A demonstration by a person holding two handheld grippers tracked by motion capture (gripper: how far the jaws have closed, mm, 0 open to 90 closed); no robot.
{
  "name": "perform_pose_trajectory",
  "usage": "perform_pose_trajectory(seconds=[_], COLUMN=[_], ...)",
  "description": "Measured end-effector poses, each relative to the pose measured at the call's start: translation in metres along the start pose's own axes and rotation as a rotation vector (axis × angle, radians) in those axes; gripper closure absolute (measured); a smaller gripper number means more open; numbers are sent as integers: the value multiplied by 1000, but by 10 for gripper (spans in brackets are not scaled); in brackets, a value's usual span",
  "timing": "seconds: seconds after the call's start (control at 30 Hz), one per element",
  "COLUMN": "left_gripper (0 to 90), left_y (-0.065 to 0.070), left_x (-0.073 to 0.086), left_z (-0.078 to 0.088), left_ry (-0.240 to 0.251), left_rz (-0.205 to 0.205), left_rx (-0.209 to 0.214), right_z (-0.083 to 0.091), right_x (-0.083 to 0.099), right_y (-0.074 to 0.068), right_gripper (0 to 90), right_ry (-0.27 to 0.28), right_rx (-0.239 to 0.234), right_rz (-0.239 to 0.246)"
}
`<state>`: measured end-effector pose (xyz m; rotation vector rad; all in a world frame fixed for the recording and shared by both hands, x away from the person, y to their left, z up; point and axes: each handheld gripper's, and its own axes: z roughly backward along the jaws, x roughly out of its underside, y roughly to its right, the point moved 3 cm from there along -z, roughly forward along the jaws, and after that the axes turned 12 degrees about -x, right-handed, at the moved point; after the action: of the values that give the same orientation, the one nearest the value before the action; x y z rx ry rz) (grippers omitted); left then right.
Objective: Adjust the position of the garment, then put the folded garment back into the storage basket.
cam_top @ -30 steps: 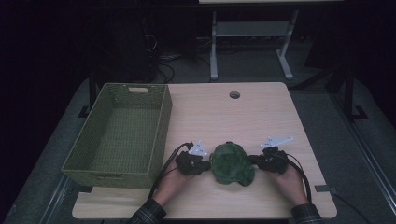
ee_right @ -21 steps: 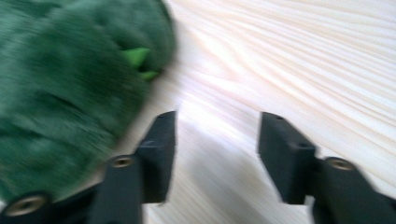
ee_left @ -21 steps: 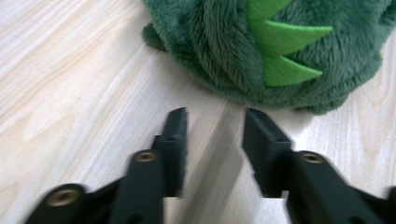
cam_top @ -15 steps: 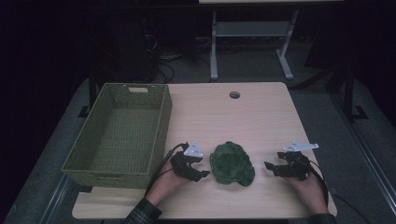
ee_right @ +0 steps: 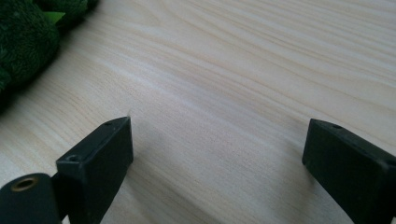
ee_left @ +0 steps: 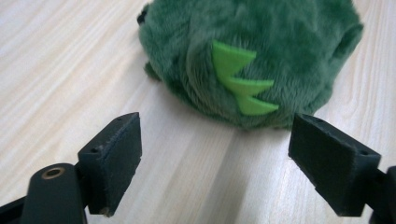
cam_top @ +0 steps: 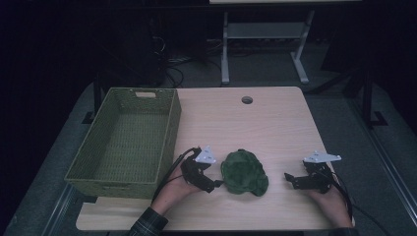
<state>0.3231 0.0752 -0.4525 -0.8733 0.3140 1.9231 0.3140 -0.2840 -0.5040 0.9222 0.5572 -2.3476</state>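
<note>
High view | both grippers' fingers just opened, spread, gripping nothing: left gripper (cam_top: pixel 215 186), right gripper (cam_top: pixel 289 179) | center your fingers on green plush toy (cam_top: pixel 244 171) before pinching.

High view: fixed above my side, looking forward and down over the whole table (cam_top: pixel 275 123).
Left gripper view: rides my left claw, low, close on the plush toy (ee_left: pixel 252 56).
Right gripper view: rides my right claw, low over tabletop.
Shared: toy, wood surface.

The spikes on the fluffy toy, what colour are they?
Bright lime green spikes on the dark green toy, clearest in the left gripper view.
</note>
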Motion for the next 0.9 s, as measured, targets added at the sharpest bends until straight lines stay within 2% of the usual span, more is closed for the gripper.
perform_pose_trajectory(seconds=[0.2,0.37,0.43,0.63,0.7,0.87,0.9], left_gripper=[147,147,147,147,147,146,146], left_y=[-1,1,1,-1,0,2,2], left_x=[-14,-24,-28,-38,-42,-52,-54], left_z=[5,8,9,6,3,-7,-9], left_ry=[23,23,19,-22,-22,-56,-63], left_rz=[-15,-53,-56,-93,-81,-103,-119], left_rx=[7,32,39,86,98,130,133], right_z=[0,0,0,0,0,0,0], right_x=[0,0,0,0,0,0,0], right_y=[0,0,0,0,0,0,0], right_gripper=[82,82,82,82,82,82,82], right_ry=[0,0,0,0,0,0,0], right_rx=[0,1,1,1,1,1,1], right_rz=[0,-1,-1,-1,-1,-2,-2])
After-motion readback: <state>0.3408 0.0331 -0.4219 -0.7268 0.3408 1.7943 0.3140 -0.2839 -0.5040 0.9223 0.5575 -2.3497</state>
